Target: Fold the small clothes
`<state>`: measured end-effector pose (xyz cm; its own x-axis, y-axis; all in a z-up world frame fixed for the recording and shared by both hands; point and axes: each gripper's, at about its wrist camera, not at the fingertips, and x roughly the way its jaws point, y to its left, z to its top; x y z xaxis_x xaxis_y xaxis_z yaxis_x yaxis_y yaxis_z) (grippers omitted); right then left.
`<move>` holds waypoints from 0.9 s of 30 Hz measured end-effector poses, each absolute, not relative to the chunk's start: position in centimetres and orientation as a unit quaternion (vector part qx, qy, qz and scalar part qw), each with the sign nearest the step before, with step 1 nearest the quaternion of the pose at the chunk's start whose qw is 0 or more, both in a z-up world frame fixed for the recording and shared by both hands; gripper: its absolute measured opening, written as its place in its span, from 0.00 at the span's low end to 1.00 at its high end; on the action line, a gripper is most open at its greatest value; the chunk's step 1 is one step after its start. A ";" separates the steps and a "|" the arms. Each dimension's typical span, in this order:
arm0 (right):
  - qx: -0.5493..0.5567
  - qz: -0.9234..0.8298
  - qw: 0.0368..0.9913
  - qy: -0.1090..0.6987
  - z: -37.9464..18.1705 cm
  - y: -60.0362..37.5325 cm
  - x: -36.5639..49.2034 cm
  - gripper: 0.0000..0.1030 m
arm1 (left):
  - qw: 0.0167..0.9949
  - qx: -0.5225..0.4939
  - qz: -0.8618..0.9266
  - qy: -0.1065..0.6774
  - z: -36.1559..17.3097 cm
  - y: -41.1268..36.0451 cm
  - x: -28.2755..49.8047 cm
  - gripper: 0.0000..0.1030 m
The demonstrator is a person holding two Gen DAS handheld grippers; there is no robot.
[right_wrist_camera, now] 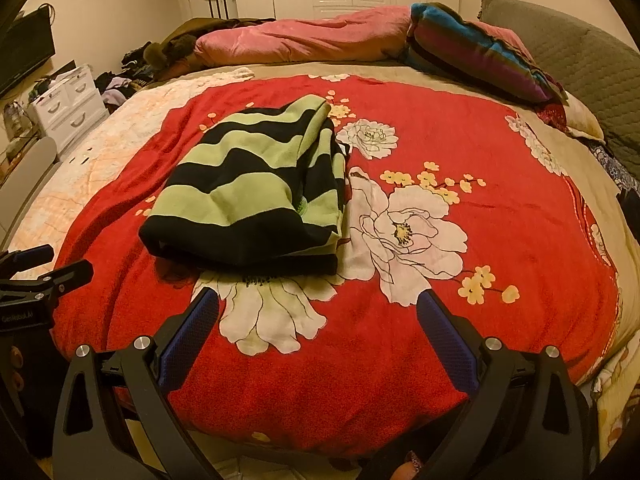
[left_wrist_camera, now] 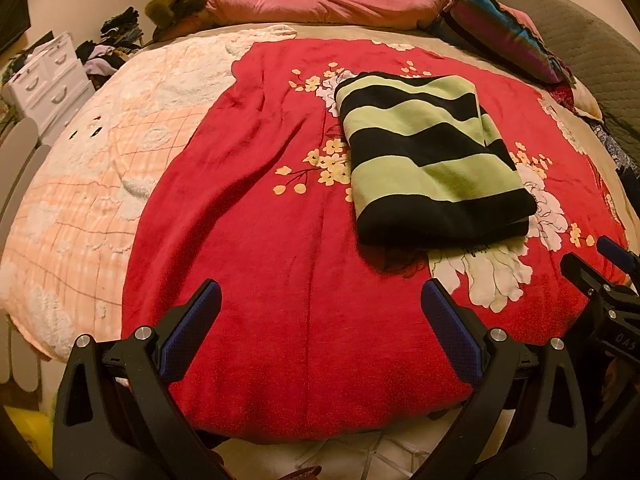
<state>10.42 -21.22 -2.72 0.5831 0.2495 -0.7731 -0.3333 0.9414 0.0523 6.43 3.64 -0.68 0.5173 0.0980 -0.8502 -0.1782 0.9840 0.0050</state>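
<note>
A folded green-and-black striped garment (left_wrist_camera: 430, 156) lies on a red floral blanket (left_wrist_camera: 260, 240) spread over a bed (right_wrist_camera: 580, 184). The left claw (left_wrist_camera: 320, 304) is spread wide and holds nothing, hovering over bare blanket near the bed's front edge, with the garment ahead to its right. The right claw (right_wrist_camera: 318, 308) is also wide and holds nothing, just short of the garment's near edge. Pillows (right_wrist_camera: 304, 38) line the far side. A white drawer unit (right_wrist_camera: 72, 100) stands left of the bed; its contents are hidden. Red blanket lies open around the garment.
</note>
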 end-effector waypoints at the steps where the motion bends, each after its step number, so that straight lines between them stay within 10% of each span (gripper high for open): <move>1: -0.049 0.164 0.888 0.427 -2.7 -21.2 10.5 0.96 | 0.870 -0.040 0.081 0.485 -0.7 3.6 6.4 0.91; 18: -0.028 0.152 0.881 0.446 -3.5 -21.7 11.9 0.96 | 0.851 -0.063 0.077 0.515 -2.3 5.3 7.3 0.91; 27: 0.047 0.094 0.888 0.447 -3.6 -28.0 18.4 0.96 | 0.823 -0.128 0.211 0.511 -4.4 18.9 12.0 0.91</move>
<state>18.40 -28.01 -3.59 0.5825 0.2091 -0.7855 -0.1255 0.9779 0.1672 11.96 18.85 -4.40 0.3882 0.2166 -0.8957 -0.4783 0.8782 0.0051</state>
